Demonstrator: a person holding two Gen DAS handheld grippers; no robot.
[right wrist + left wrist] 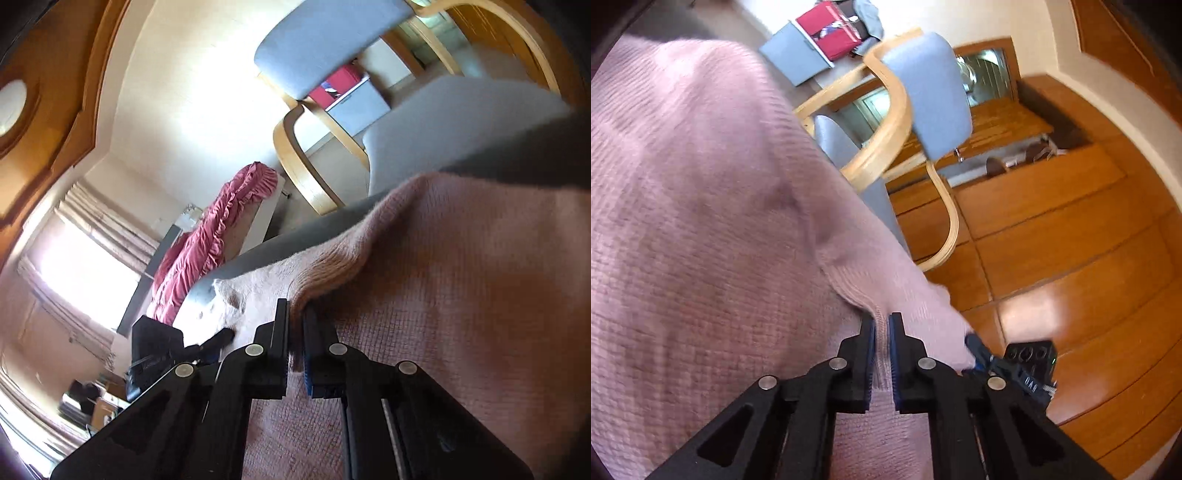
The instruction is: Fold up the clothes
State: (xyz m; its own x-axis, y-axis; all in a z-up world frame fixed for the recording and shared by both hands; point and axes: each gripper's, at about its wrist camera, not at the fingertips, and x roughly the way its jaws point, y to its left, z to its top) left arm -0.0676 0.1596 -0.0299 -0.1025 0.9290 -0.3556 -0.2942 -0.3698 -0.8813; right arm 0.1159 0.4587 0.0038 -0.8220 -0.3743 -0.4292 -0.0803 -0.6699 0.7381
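- Left wrist view: left gripper (pixel 881 323) clamped on pink sweater (pixel 701 221) edge.
- Right wrist view: right gripper (pixel 295 314) clamped on the sweater's ribbed hem.

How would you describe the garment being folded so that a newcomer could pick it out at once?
Start at the grey-cushioned bentwood chair above the wooden floor. In front of it spreads a pink knitted sweater, its ribbed edge pinched in both sets of jaws. Its pale, fuzzy knit differs from the darker red ruffled cloth farther back.

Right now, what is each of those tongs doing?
Left tongs: shut on the pink sweater.
Right tongs: shut on the same sweater's ribbed edge.
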